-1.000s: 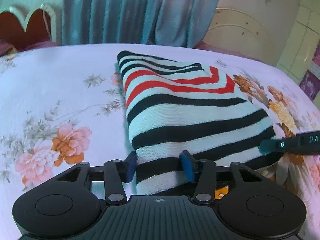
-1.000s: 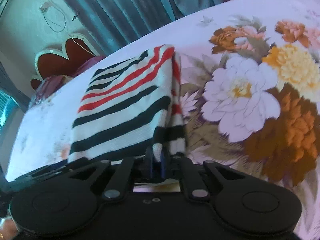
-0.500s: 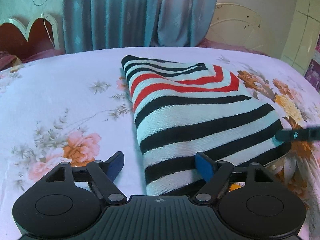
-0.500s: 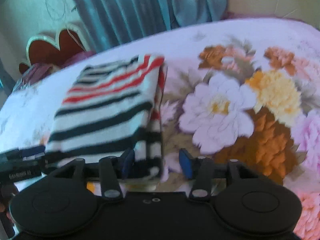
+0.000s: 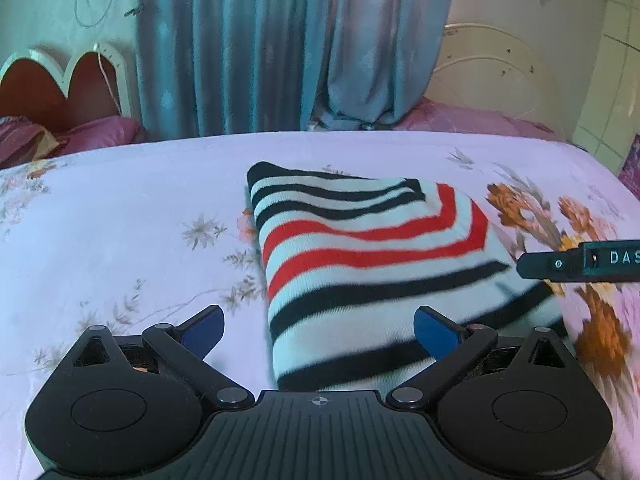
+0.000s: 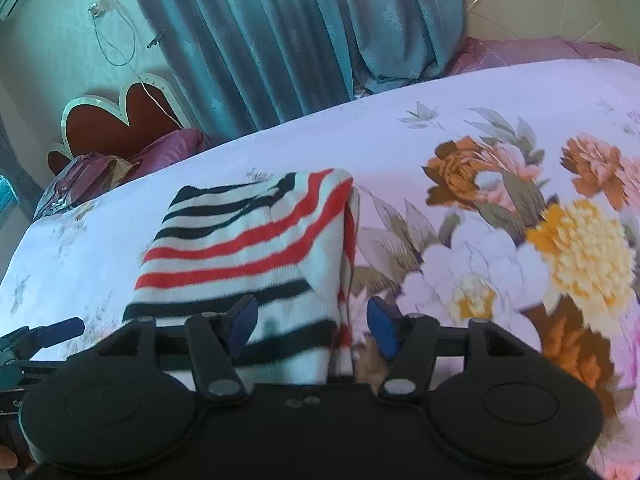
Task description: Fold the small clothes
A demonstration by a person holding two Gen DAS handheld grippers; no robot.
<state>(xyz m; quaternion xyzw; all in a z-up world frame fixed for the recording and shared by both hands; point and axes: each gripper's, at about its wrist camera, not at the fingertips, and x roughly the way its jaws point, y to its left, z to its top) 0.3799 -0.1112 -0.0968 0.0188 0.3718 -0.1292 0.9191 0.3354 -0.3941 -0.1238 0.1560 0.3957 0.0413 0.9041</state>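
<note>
A folded knit garment point(image 5: 360, 256) with white, black and red stripes lies flat on the floral bedsheet; it also shows in the right wrist view point(image 6: 248, 256). My left gripper point(image 5: 320, 330) is open, its blue pads spread wide above the garment's near left corner, holding nothing. My right gripper point(image 6: 312, 322) is open over the garment's near right edge, with cloth showing between the pads but not pinched. The right gripper's finger point(image 5: 576, 266) shows at the right edge of the left wrist view.
The bed point(image 5: 120, 220) has a pale sheet with large flower prints point(image 6: 540, 248) to the right. Teal curtains point(image 5: 288, 40) hang behind. A red heart-shaped headboard point(image 5: 60, 84) and purple pillows point(image 6: 120, 160) sit at the far left.
Both grippers opened and let go of the garment's near edge, then lifted and drew back. The garment now lies folded on the bed.
</note>
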